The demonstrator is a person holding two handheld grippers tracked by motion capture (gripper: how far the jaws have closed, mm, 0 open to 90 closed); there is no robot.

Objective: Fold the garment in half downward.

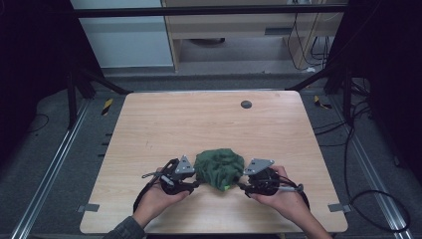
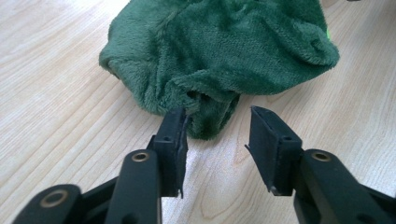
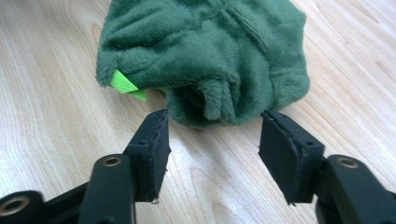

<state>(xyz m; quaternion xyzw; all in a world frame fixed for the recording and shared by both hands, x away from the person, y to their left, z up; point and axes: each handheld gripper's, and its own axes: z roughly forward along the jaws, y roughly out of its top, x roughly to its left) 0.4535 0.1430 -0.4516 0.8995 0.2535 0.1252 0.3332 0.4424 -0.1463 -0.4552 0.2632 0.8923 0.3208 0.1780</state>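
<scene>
that green cloth (image 2: 224, 51) looks like soft plush fleece, fuzzy and matt, with a smooth bright-green tag (image 3: 125, 85) at middle left. table (image 1: 164, 124) is pale wood-grain, smooth satin finish. gripper jaws look matt black plastic with rubbery pads (image 3: 280, 154)

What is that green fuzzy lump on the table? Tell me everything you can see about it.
The green cloth is a dark, plush, fleece-like fabric, crumpled into a rounded heap with folds and a stitched seam. A small bright green tag pokes out of one edge. It lies on the wooden table near the person's side, between the left claw and the right claw. Both claws are open, their tips right at its edges, not yet gripping.
</scene>
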